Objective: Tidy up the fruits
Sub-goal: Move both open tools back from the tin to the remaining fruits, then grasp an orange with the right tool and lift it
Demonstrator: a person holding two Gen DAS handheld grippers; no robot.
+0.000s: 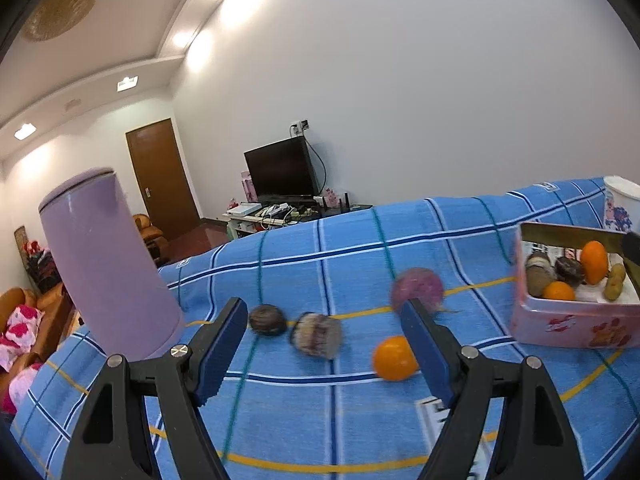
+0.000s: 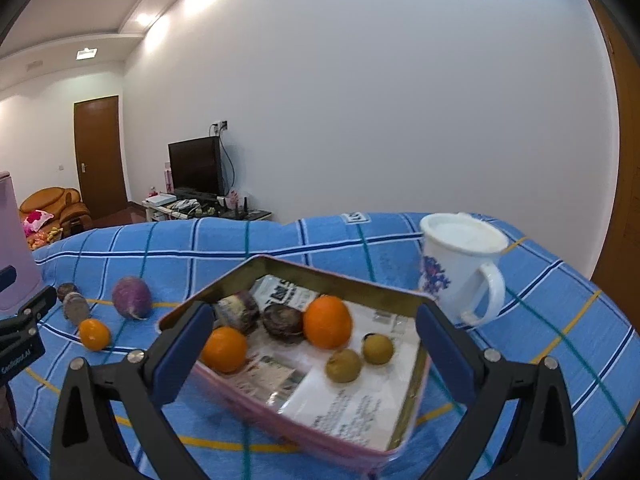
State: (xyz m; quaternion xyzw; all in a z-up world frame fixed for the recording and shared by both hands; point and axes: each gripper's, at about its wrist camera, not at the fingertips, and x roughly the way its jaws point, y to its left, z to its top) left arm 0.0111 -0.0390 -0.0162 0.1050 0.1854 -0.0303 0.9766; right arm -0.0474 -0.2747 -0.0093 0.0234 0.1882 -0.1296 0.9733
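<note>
Six fruits lie already in the pink tin (image 2: 280,424). Four remain on the blue cloth (image 1: 320,420). My left gripper (image 1: 324,320) and right gripper (image 2: 314,330) are both released, empty.

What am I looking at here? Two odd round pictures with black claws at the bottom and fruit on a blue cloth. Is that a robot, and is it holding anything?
No robot: a person holds a two-finger black gripper with blue pads in each hand, and a wide-angle camera on each looks along its fingers. One picture is from the left gripper, the other from the right gripper. Both stand open and hold nothing. On the blue checked cloth lie loose pieces: a small orange, a purple round root and two dark brownish lumps. The pink rectangular tin already holds more oranges and small fruits. A white flowered mug stands behind the tin, and a lilac cylinder stands at the left.
</note>
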